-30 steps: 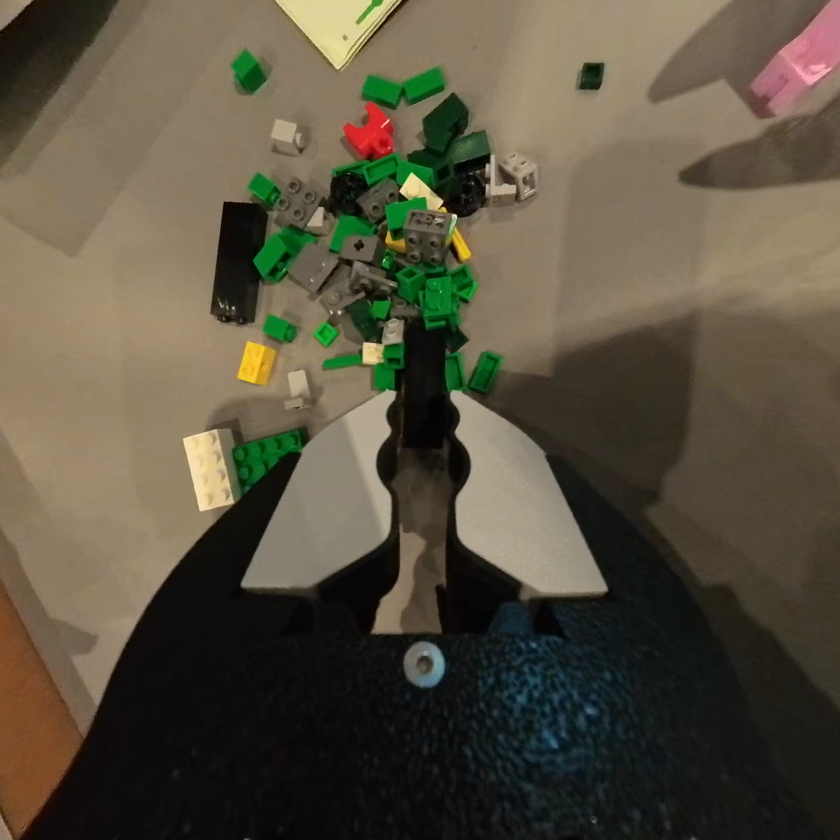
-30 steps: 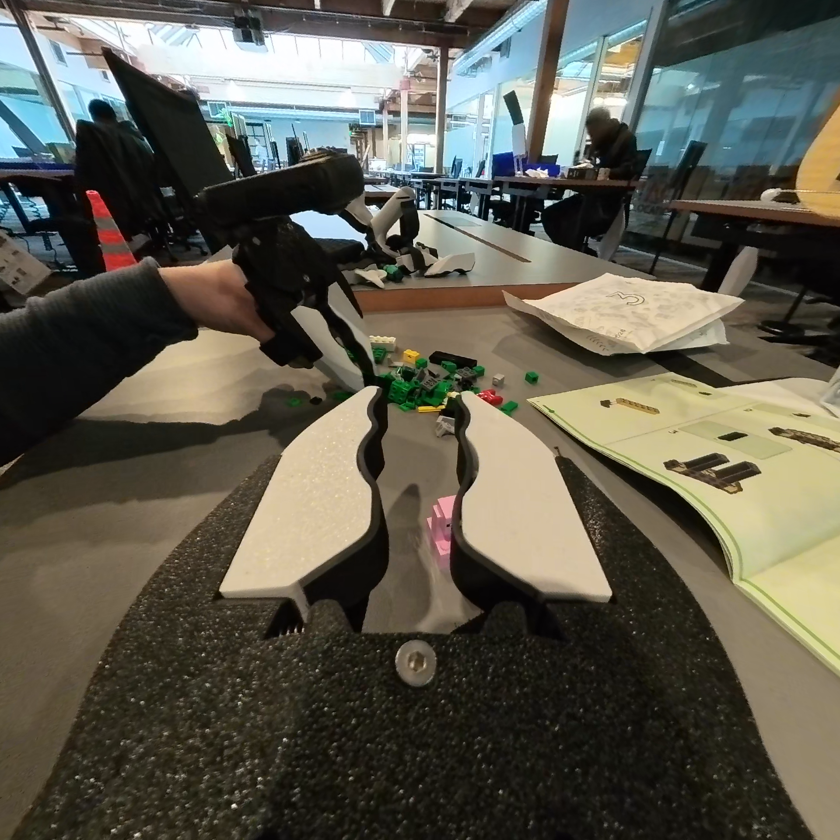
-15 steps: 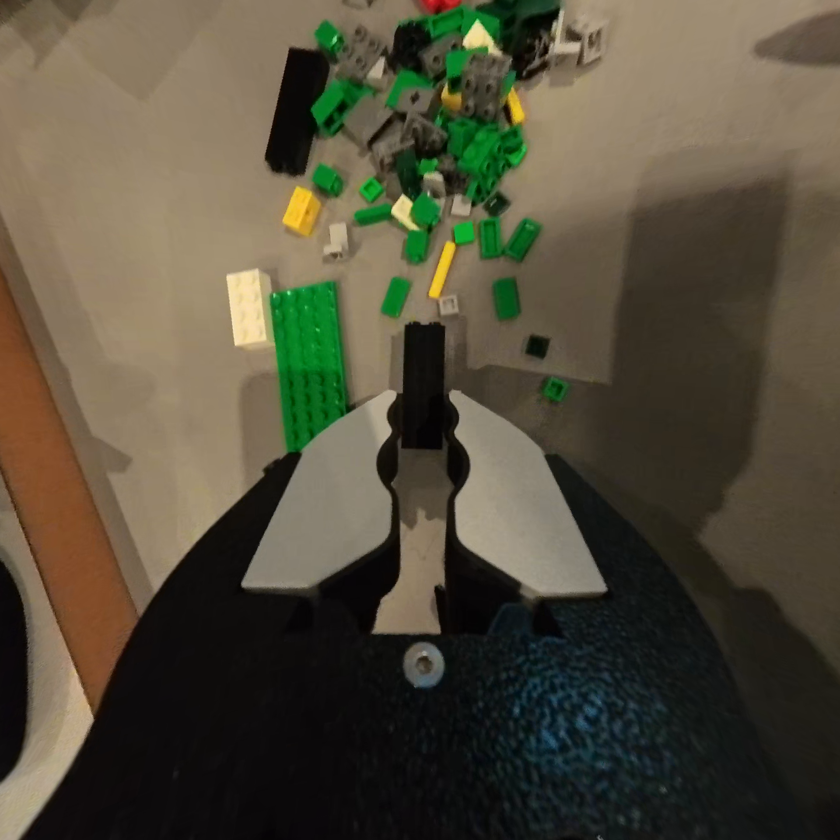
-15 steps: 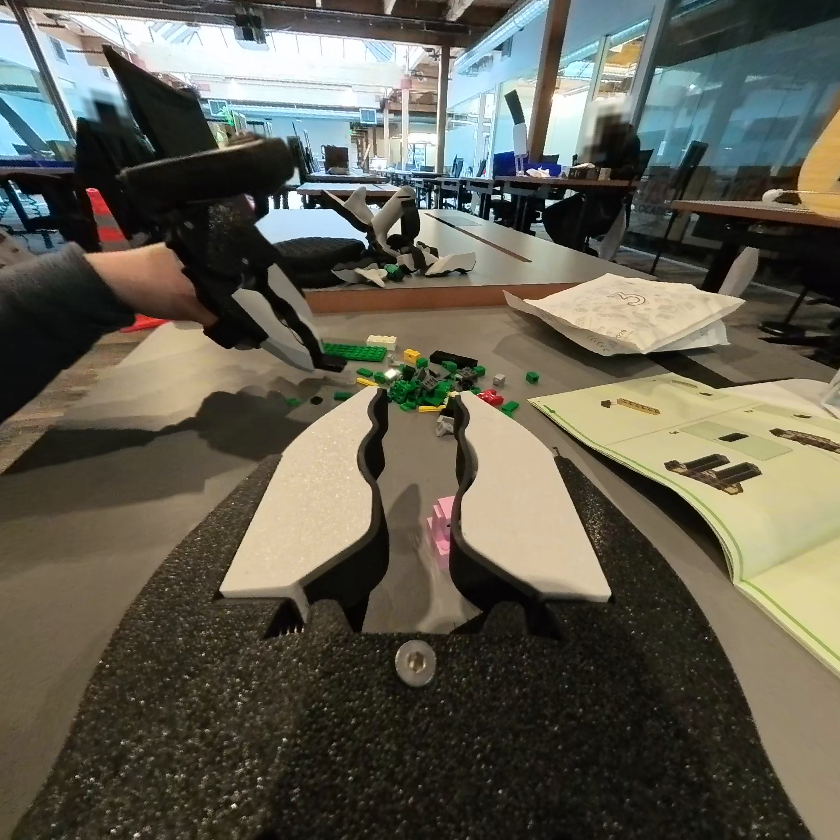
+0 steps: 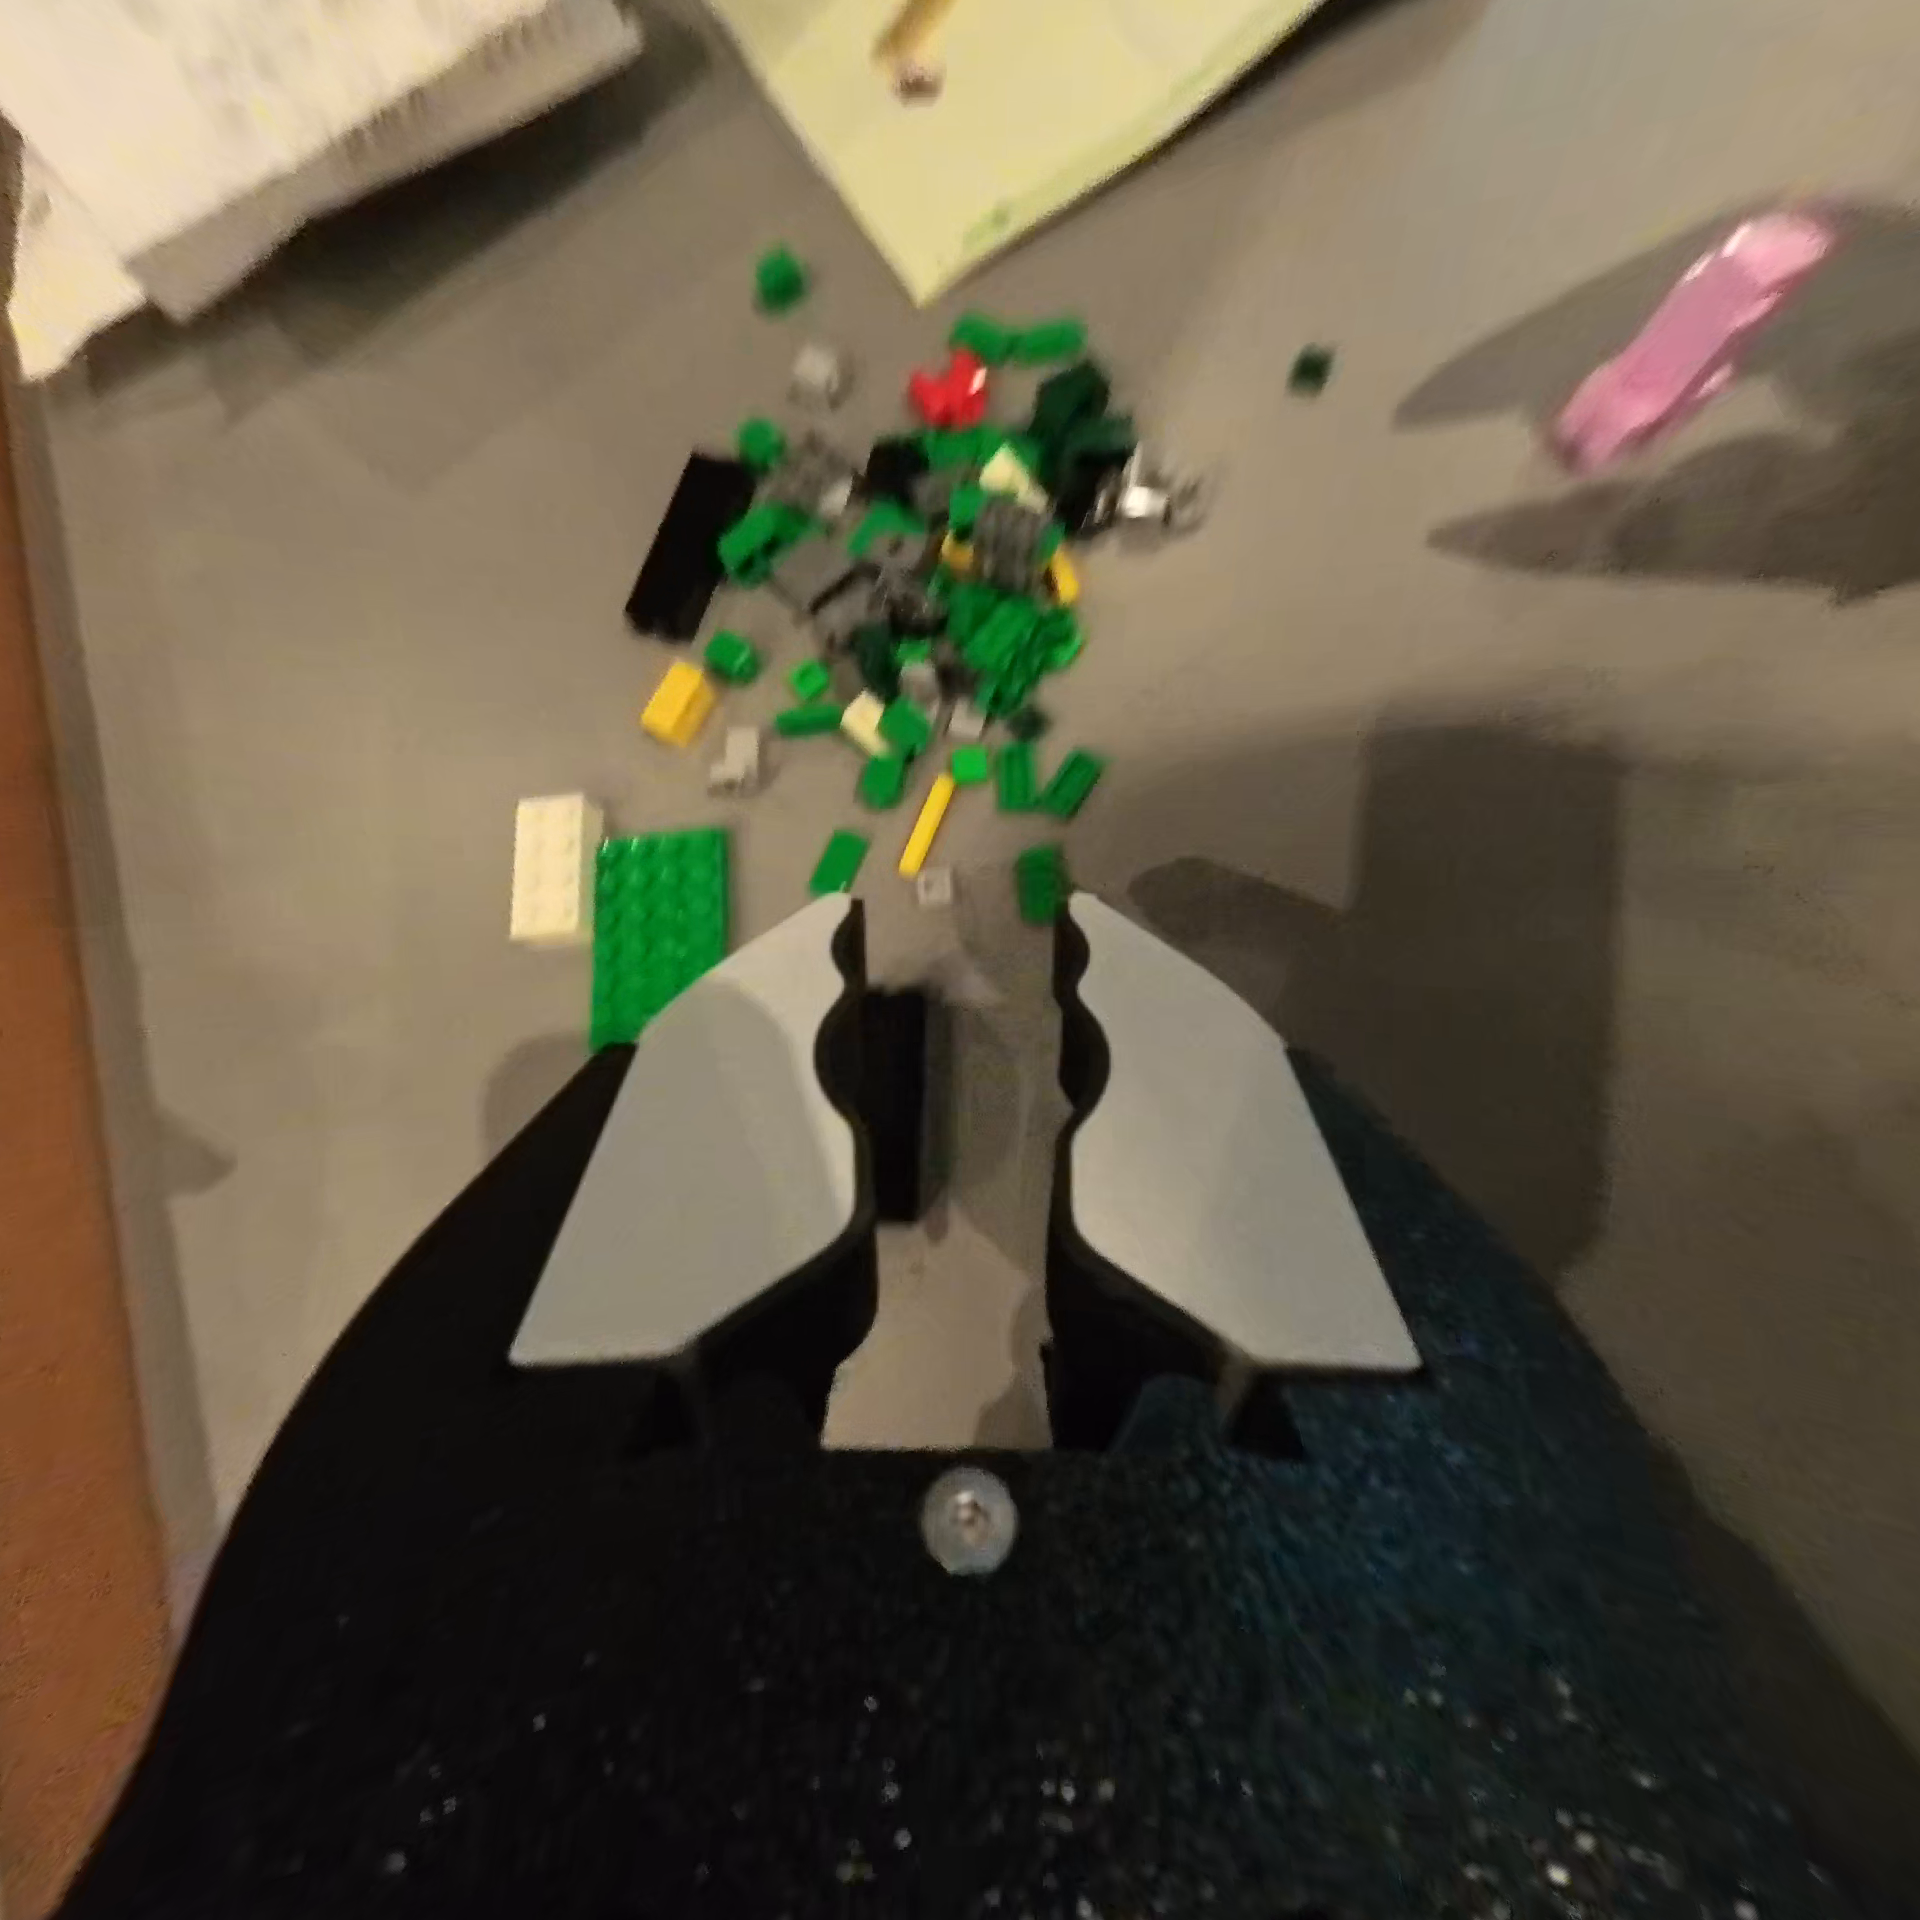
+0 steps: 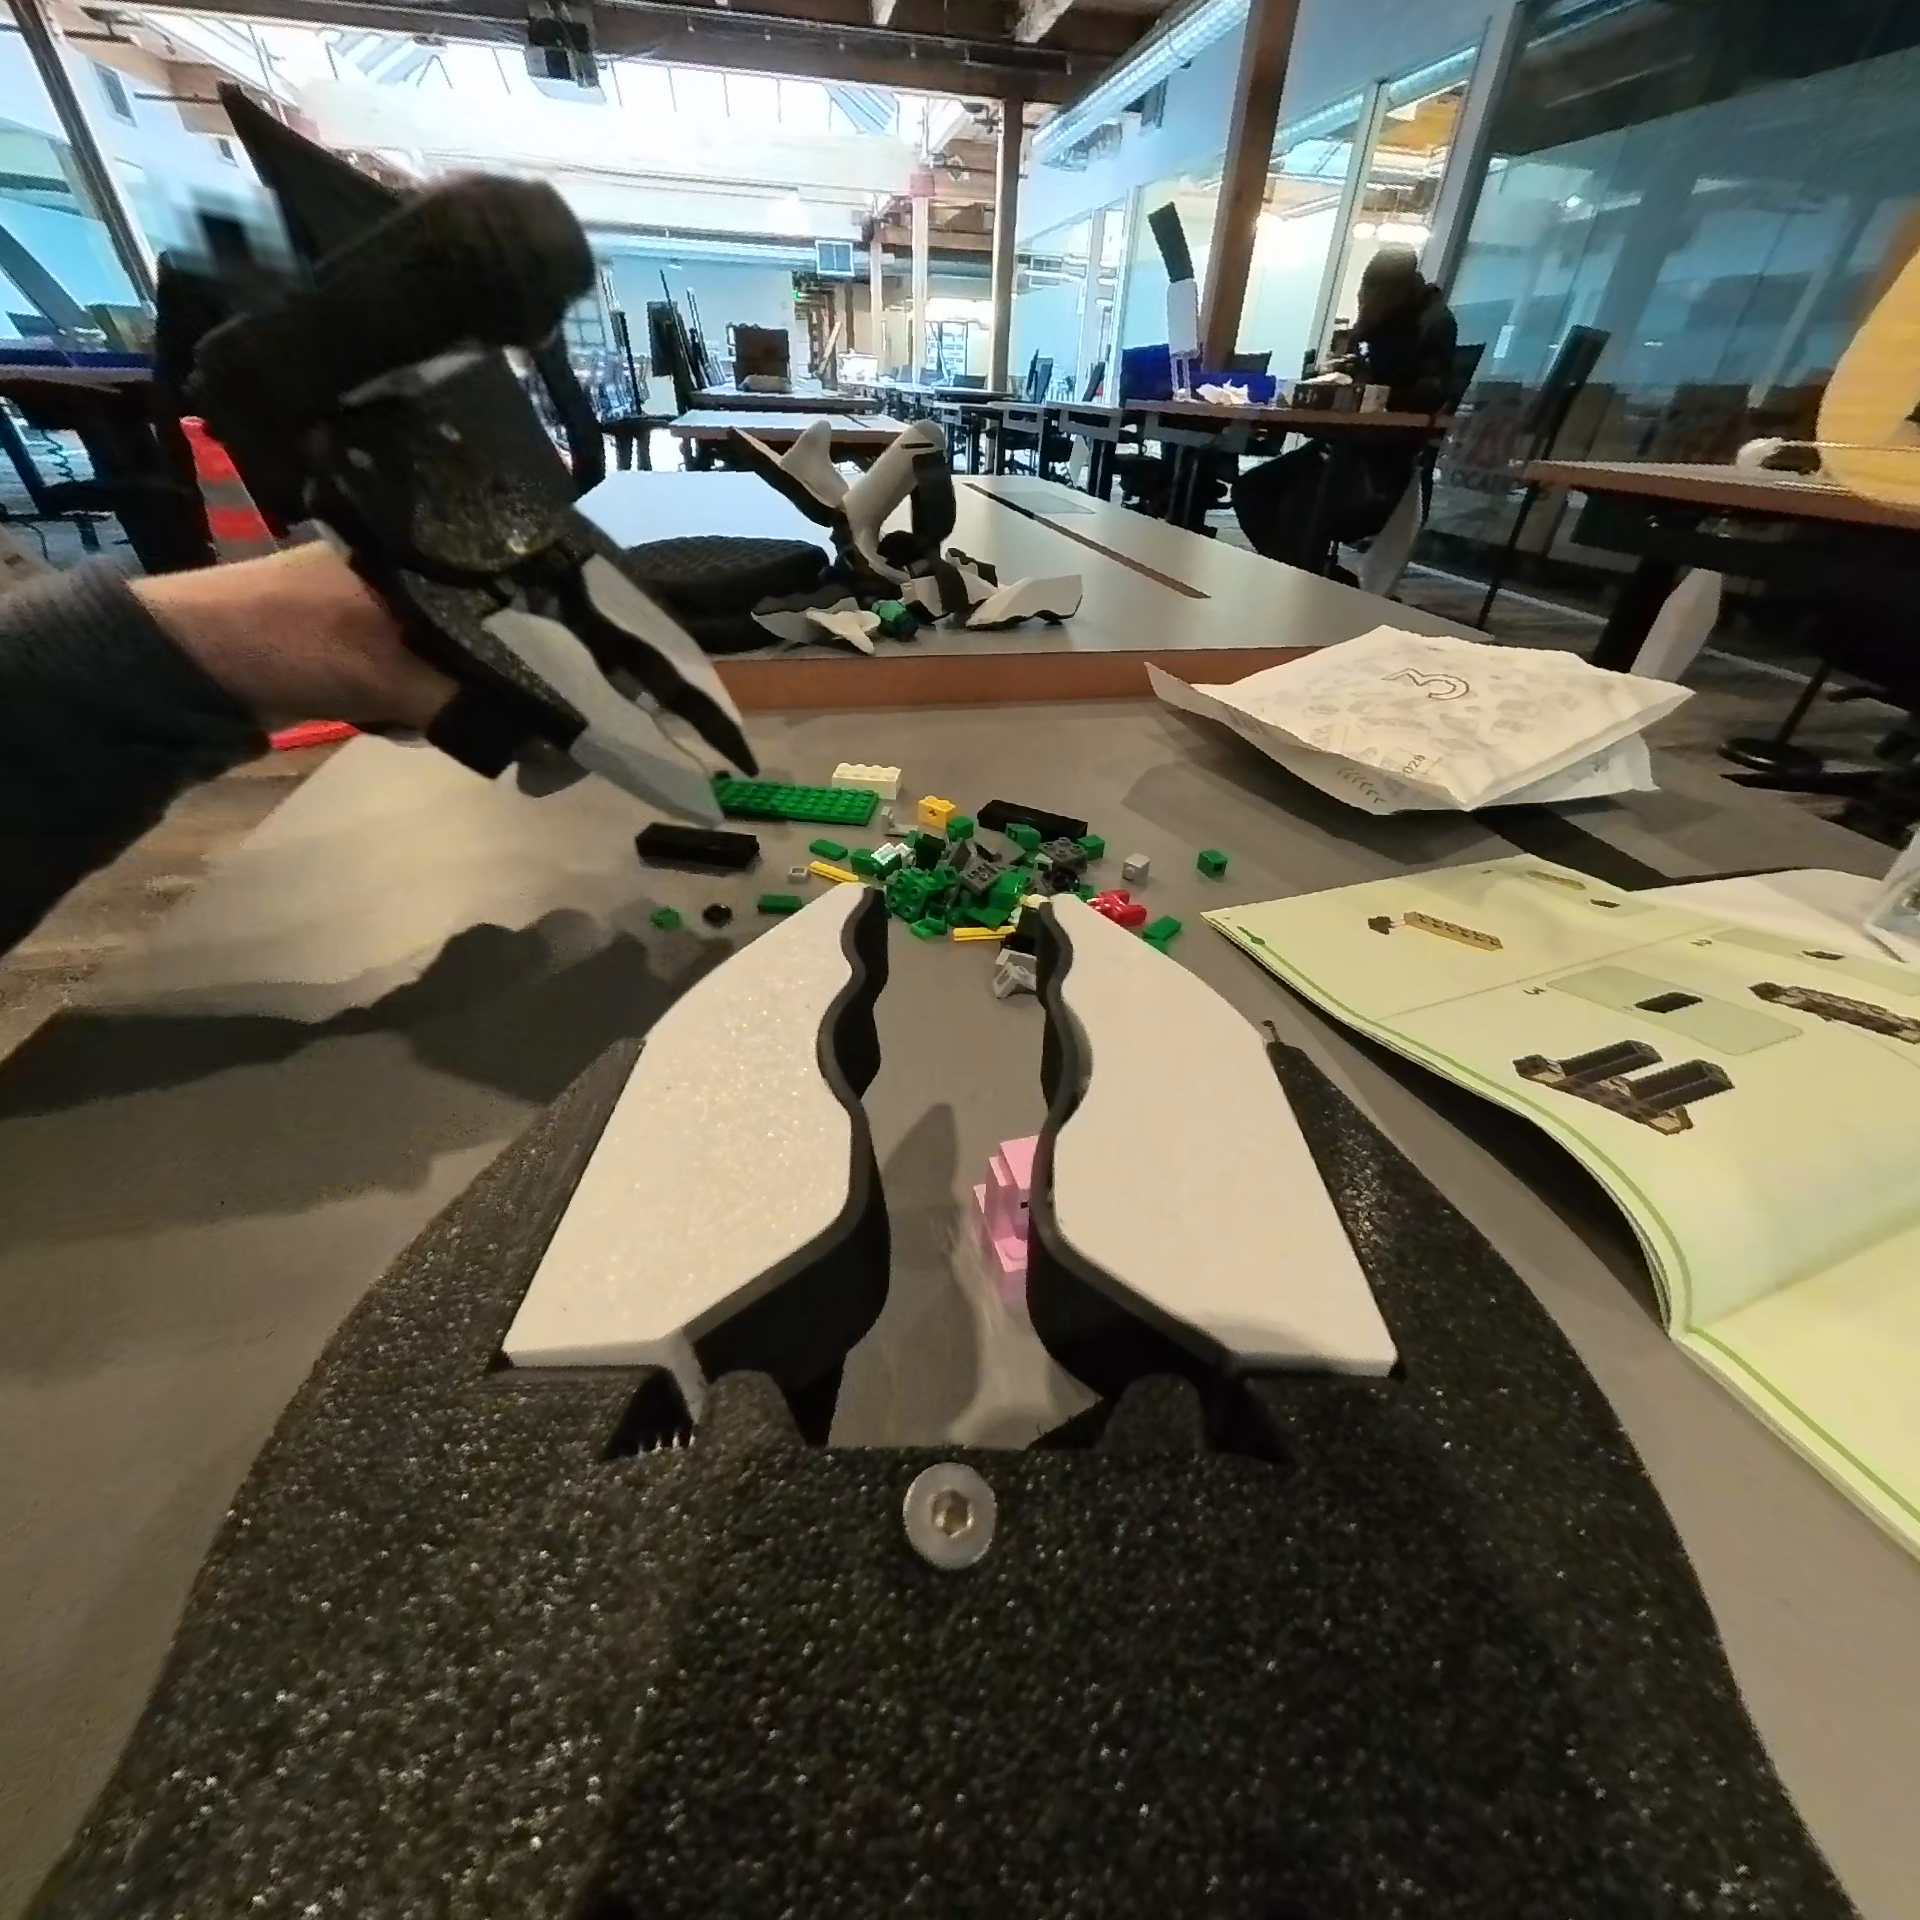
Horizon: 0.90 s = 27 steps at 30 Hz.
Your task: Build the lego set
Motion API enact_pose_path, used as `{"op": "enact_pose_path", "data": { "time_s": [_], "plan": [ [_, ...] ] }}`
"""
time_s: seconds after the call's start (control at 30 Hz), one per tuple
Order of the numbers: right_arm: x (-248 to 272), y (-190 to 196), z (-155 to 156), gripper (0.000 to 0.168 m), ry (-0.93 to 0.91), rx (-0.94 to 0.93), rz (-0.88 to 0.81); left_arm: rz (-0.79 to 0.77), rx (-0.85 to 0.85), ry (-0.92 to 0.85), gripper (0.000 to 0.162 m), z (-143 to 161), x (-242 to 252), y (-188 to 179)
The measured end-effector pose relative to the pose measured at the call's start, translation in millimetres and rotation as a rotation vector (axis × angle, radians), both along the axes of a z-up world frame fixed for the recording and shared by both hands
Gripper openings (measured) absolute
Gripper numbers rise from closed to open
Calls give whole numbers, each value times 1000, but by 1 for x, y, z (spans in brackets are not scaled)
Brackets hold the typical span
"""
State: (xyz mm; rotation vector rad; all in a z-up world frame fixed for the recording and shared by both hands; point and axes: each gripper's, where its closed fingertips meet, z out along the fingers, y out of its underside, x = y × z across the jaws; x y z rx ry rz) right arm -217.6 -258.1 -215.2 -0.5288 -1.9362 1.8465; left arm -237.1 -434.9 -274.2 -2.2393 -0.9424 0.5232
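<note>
My left gripper [image 5: 961, 909] is open over the grey table. A long black brick [image 5: 899, 1101] lies loose between its jaws, close to the left finger. In the right wrist view this brick [image 6: 696, 844] rests on the table just under the left gripper [image 6: 717, 795], beside a green plate [image 6: 795, 800]. The pile of green, grey and black bricks [image 5: 935, 582] lies beyond. My right gripper [image 6: 961, 904] is open and low over the table, with a pink piece [image 6: 1003, 1216] between its jaws next to the right finger.
A white brick [image 5: 551, 868] and the green plate [image 5: 655, 935] lie left of the pile, with a second black brick [image 5: 686, 545] farther off. An open instruction booklet [image 6: 1558, 1039] and a white paper bag [image 6: 1423, 717] lie to the right. The table's wooden edge [image 5: 42, 935] runs along the left. The gap from one gripper's tips to the other's is roughly 20 cm. From the left gripper's tips to the green plate [image 5: 655, 935] is close to 6 cm.
My left gripper carried the black brick away from the pile toward the green plate, then opened and let it go onto the table. The right gripper has not moved.
</note>
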Motion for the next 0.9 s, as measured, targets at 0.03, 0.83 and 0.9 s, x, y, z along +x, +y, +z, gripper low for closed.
{"op": "enact_pose_path", "data": {
  "time_s": [0.03, 0.83, 0.9],
  "plan": [
    [0, 0, 0, 27, 2, 1, 0, -7, 26, 16, 34, 4, -3, 9],
    [-1, 1, 1, 26, -3, -8, -9, -62, 51, 43, 37, -2, -49, 70],
    [-2, 2, 0, 26, -6, -7, -18, -52, 78, 75, 37, 1, -51, 73]
  ]
}}
